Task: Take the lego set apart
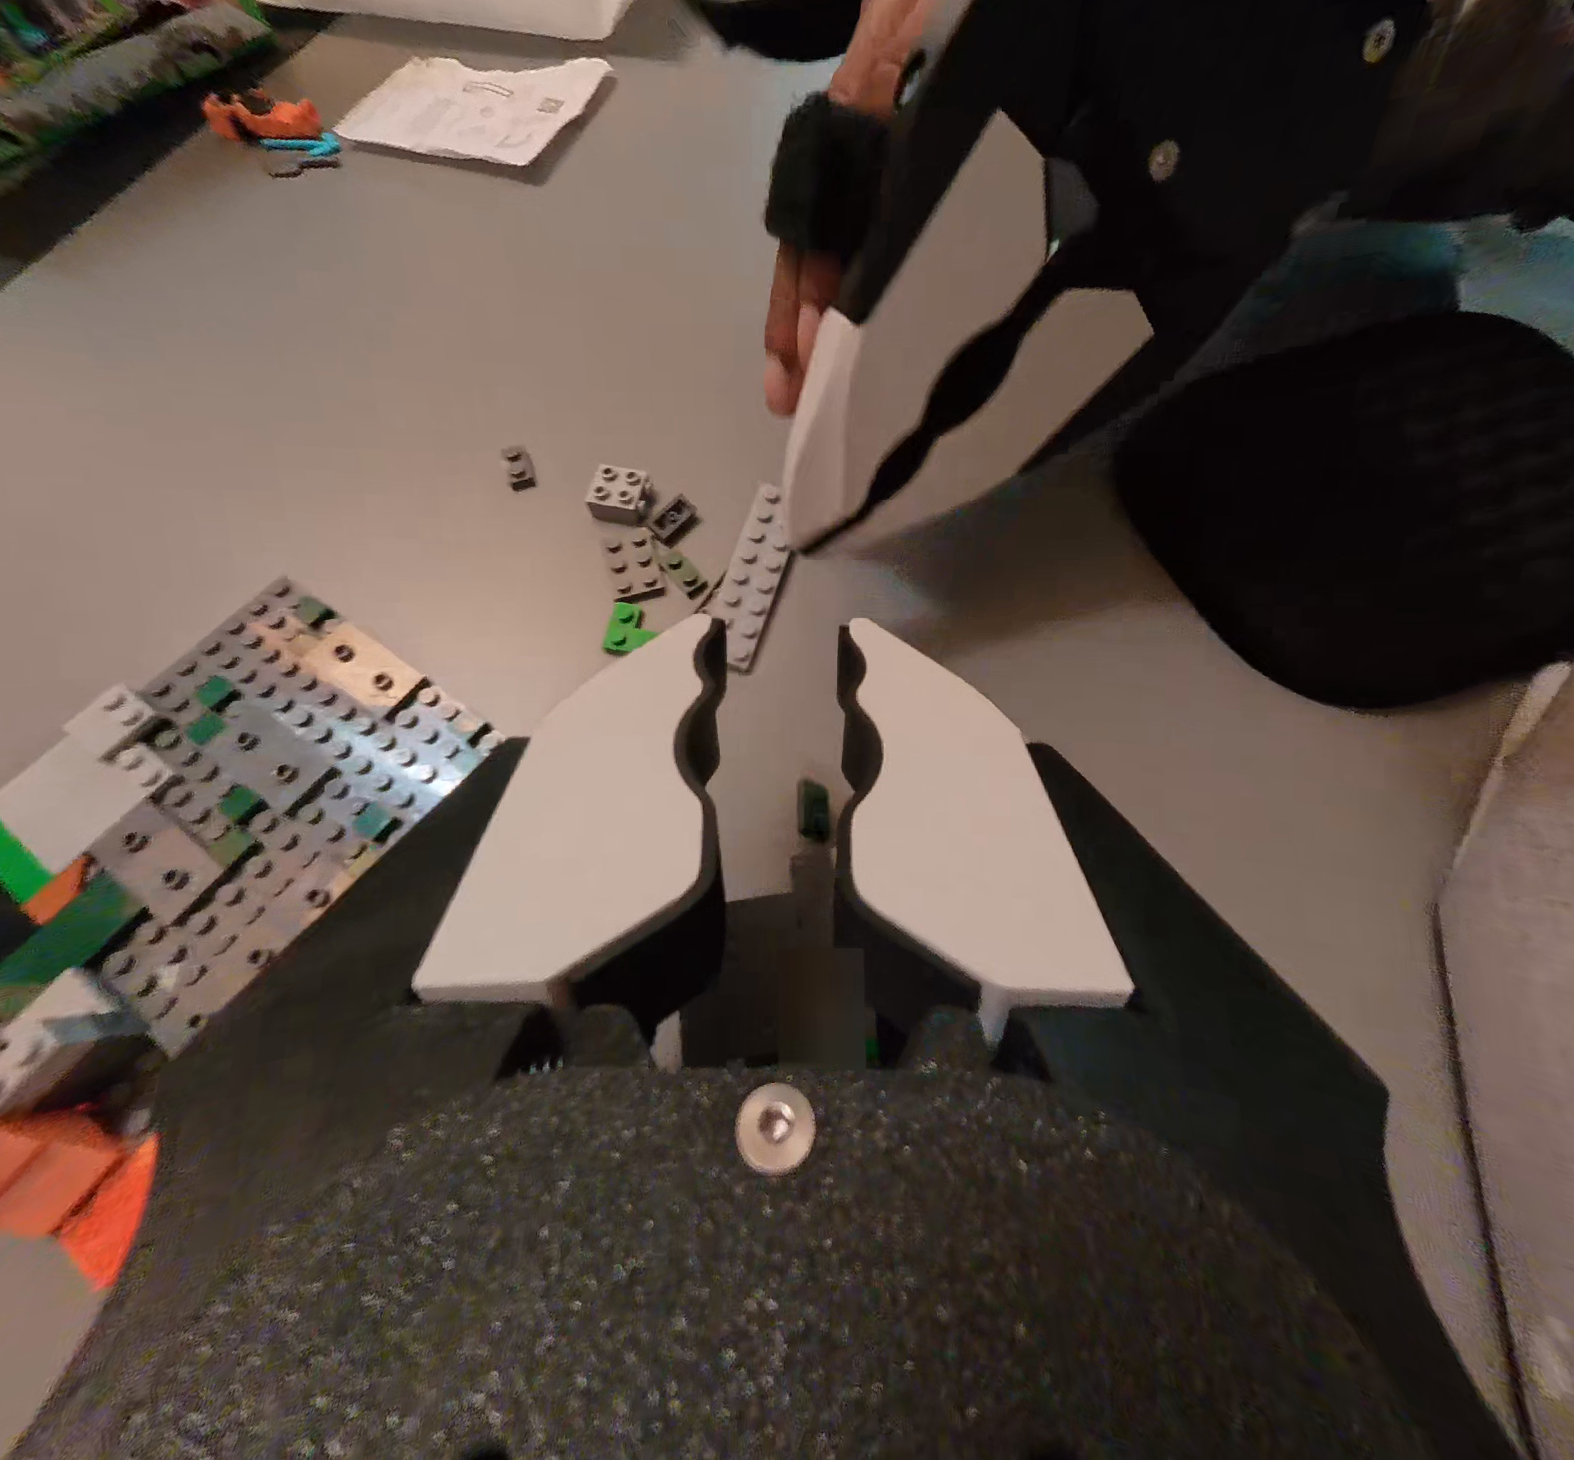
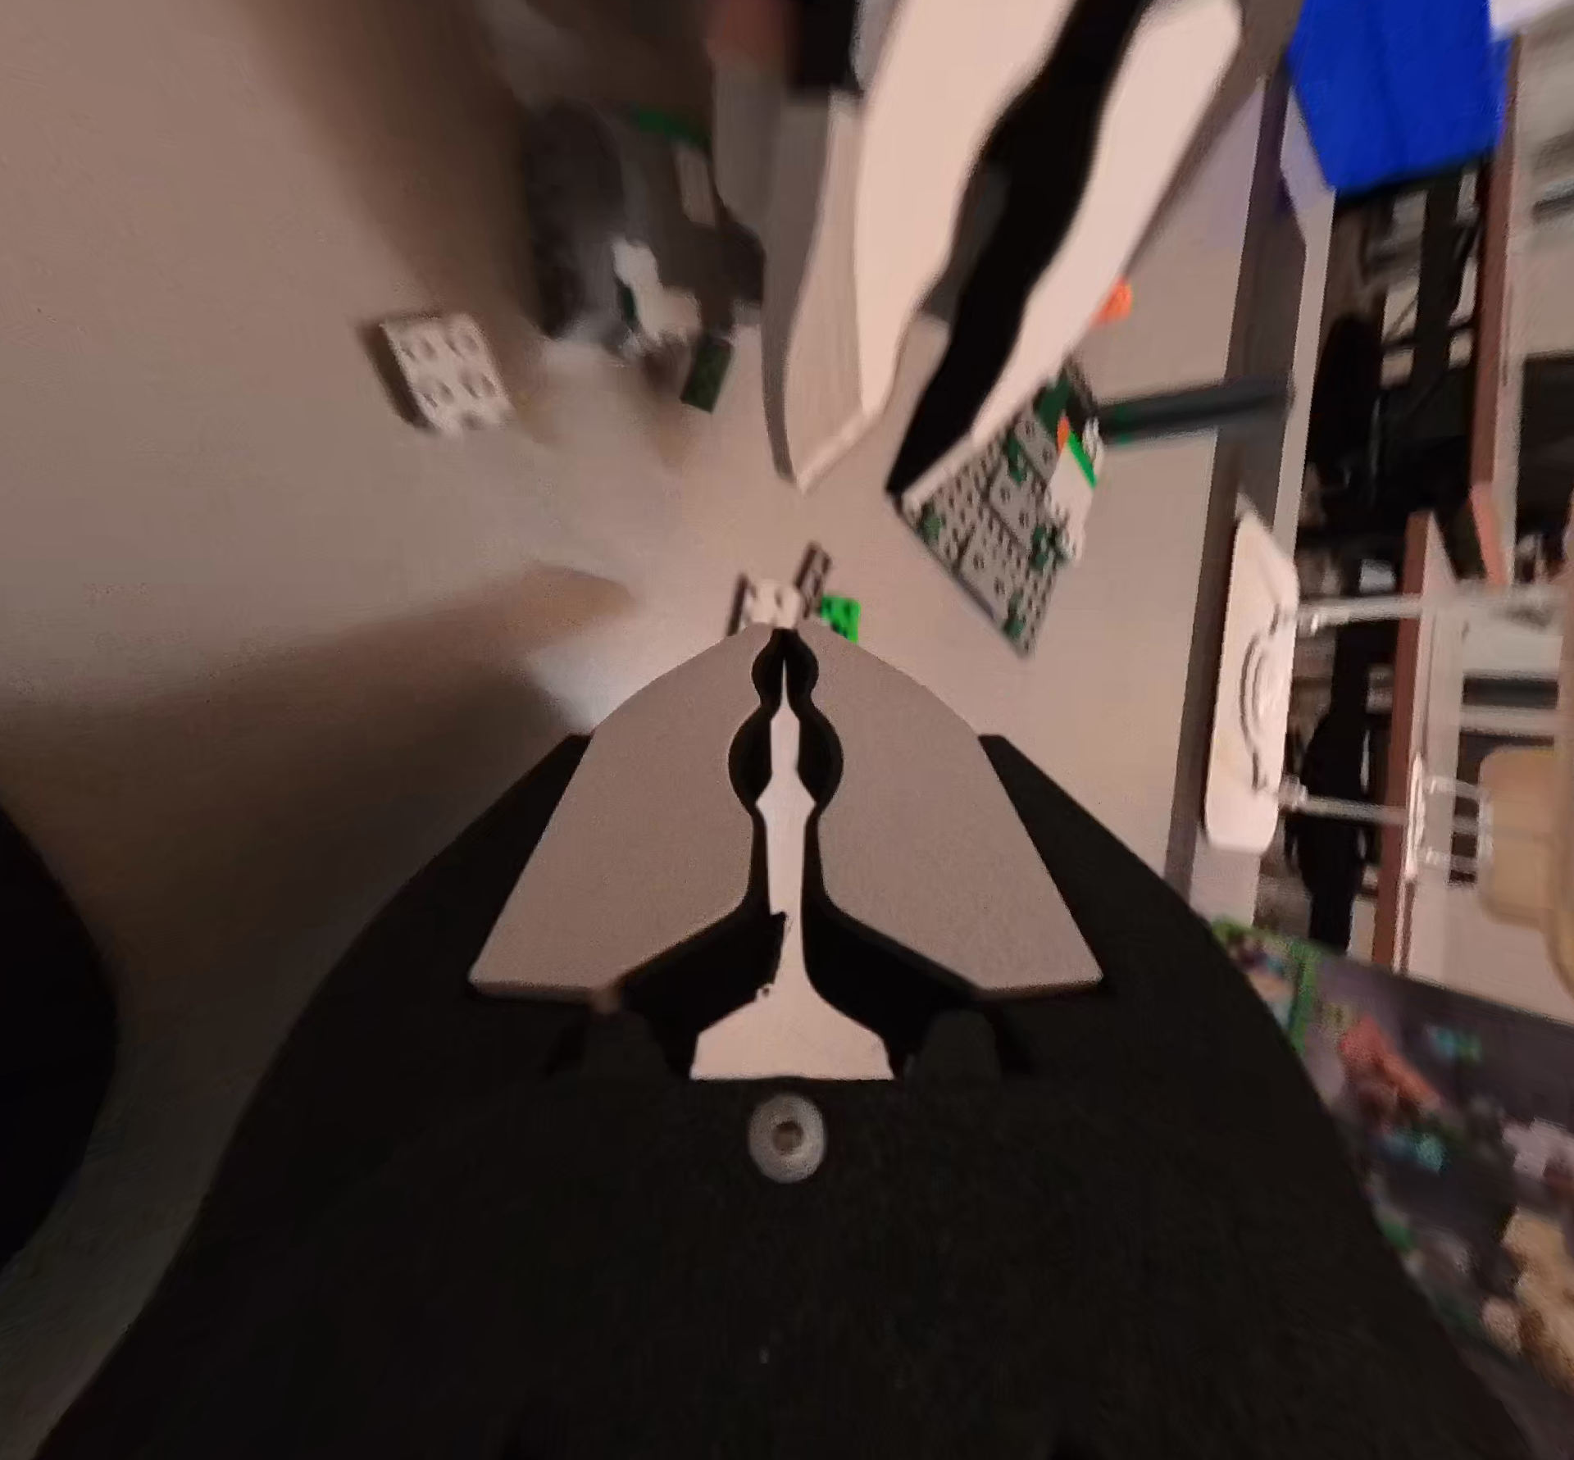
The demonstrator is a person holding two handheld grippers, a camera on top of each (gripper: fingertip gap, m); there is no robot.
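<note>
Most of the lego set, a grey studded base plate [image 1: 255, 772] with dark green bits on it, lies flat on the table [image 1: 341, 363] just left of my left gripper [image 1: 782, 635], not between its jaws. Left jaws are spread with a clear gap. Something small and dark green [image 1: 813, 806] sits deep in that gap against the right finger; can't tell if it's gripped.

Several loose pieces lie just ahead of the left tips: a long grey plate [image 1: 758, 576], a bright green corner piece [image 1: 626, 629], a small grey brick [image 1: 617, 492].

My right gripper [image 1: 801, 546] comes in from the upper right, tips down near the far end of the long plate. Right wrist view is blurred: those jaws are pressed nearly together, with a small whitish piece [image 2: 773, 600] right at the tips; can't tell if it's pinched.

Beyond: white paper sheets [image 1: 477, 112], orange pieces [image 1: 260, 118], set box [image 1: 111, 22] at far left.
</note>
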